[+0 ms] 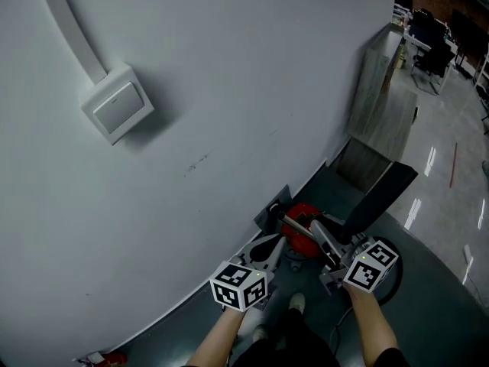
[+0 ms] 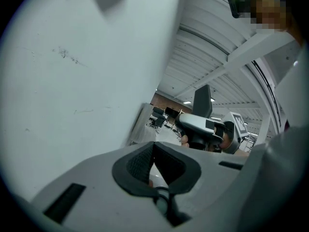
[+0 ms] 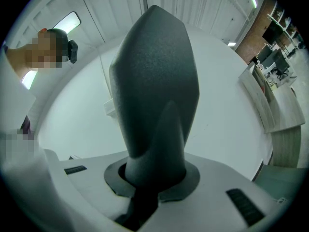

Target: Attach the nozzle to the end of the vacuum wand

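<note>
A large dark grey nozzle (image 3: 154,81) fills the right gripper view, standing up out of my right gripper (image 3: 153,170), which is shut on its narrow neck. In the head view the nozzle (image 1: 382,197) slants up and right from that gripper (image 1: 340,258), above a red vacuum body (image 1: 304,234) on the floor by the wall. My left gripper (image 1: 267,252) is just left of the vacuum. Its pads (image 2: 137,166) meet, and I see nothing between them. From the left gripper view the right gripper (image 2: 205,132) and the upright nozzle (image 2: 203,100) are straight ahead. I cannot make out the wand's end.
A pale curved wall (image 1: 229,90) with a switch box (image 1: 117,109) and conduit runs along the left. A wooden partition (image 1: 382,105) stands behind the vacuum, with office chairs (image 1: 432,44) farther back. My shoe (image 1: 296,303) is on the dark floor between the grippers.
</note>
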Tool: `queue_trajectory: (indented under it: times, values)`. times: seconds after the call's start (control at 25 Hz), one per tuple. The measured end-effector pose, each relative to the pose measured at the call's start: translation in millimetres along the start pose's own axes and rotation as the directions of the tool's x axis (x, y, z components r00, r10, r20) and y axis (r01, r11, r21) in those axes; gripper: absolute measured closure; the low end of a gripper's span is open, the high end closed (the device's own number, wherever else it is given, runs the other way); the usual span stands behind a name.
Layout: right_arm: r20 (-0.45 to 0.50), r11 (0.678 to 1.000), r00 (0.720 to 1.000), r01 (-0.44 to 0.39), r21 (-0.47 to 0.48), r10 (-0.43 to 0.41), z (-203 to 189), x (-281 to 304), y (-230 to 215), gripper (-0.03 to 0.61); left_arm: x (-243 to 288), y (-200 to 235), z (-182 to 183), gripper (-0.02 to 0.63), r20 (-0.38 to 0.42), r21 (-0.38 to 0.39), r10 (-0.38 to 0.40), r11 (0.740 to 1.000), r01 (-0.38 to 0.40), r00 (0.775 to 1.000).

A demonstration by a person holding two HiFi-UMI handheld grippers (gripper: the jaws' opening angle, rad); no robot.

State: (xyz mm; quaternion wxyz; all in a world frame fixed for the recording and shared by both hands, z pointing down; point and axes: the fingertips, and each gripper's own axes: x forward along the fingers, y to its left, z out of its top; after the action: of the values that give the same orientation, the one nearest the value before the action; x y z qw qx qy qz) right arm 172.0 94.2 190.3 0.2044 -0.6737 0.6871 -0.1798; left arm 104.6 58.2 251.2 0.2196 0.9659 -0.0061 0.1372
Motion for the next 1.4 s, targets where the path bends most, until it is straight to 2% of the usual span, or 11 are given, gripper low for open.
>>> queue_trajectory:
  times: [0.36, 0.72, 1.12, 1.4]
  values:
    - [-0.042, 0.998, 0.998, -0.050, 0.036, 0.052, -0.6, 10.6, -30.9, 0.518, 23.7, 15.6, -1.2, 0.609, 0.024, -0.036, 0.078, 0.996, -0.077, 0.997]
    - [-0.062, 0.998, 0.998, -0.029, 0.054, 0.032, -14.5, 25.9, -50.5, 0.518, 27.5, 40.4, -18.5, 0.609, 0.023, -0.088, 0.107, 0.991, -0.105, 0.994]
    - [-0.085, 0.999, 0.996, -0.017, 0.043, 0.021, -39.4, 53.6, -73.9, 0.518, 46.1, 76.8, -64.5, 0.609, 0.010, -0.171, 0.110, 0.979, -0.107, 0.994]
    - [-0.115, 0.999, 0.993, -0.009, 0.053, 0.015, -70.4, 70.0, -94.0, 0.518, 53.4, 104.8, -98.5, 0.609, 0.018, -0.250, 0.132, 0.960, -0.124, 0.991]
